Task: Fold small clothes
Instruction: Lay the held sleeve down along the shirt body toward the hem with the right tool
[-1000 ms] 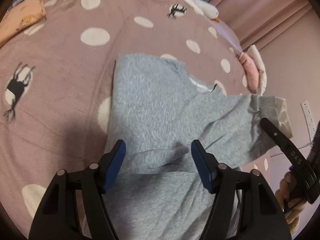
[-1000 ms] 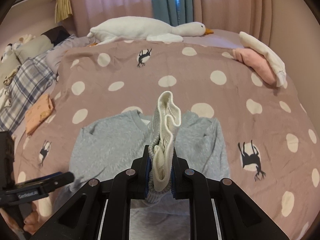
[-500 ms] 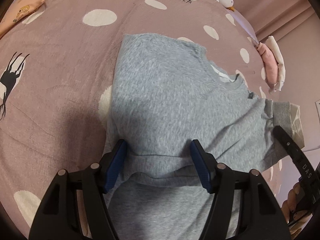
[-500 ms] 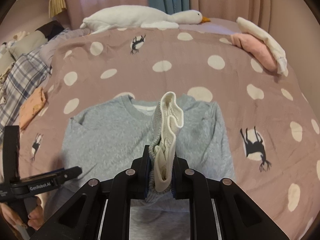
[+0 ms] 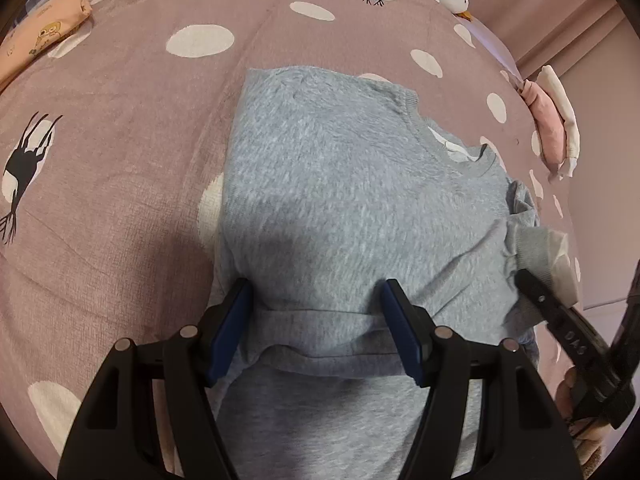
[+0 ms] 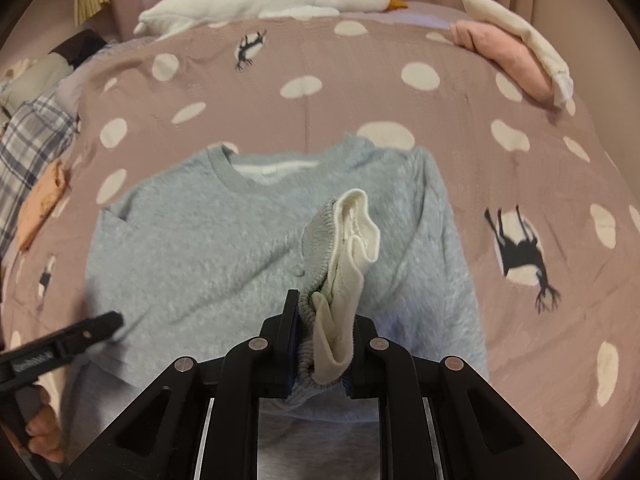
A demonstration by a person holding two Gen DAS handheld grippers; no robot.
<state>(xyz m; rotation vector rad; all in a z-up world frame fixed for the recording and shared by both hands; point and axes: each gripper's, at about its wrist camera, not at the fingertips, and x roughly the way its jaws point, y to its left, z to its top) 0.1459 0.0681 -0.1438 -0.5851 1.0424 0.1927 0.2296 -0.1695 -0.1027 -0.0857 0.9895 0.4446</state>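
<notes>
A small grey sweatshirt (image 5: pixel 344 200) lies flat on the mauve spotted bedspread (image 5: pixel 120 140), neck towards the far side. It also shows in the right wrist view (image 6: pixel 208 248). My left gripper (image 5: pixel 320 312) is open, its blue pads standing either side of a folded sleeve band across the sweatshirt's lower part. My right gripper (image 6: pixel 324 320) is shut on the sleeve cuff (image 6: pixel 344 248), grey ribbing with a cream lining, held low over the sweatshirt's chest. The right gripper's finger (image 5: pixel 560 320) shows at the right of the left wrist view.
A folded orange garment (image 5: pixel 44 36) lies at the far left. Folded pink and cream clothes (image 6: pixel 512 48) sit at the far right. A white goose plush (image 6: pixel 280 0) lies along the head of the bed. A plaid cloth (image 6: pixel 28 148) is at the left edge.
My right gripper has carried the sleeve cuff lower and across the sweatshirt's front. My left gripper has moved closer to the sweatshirt, still open.
</notes>
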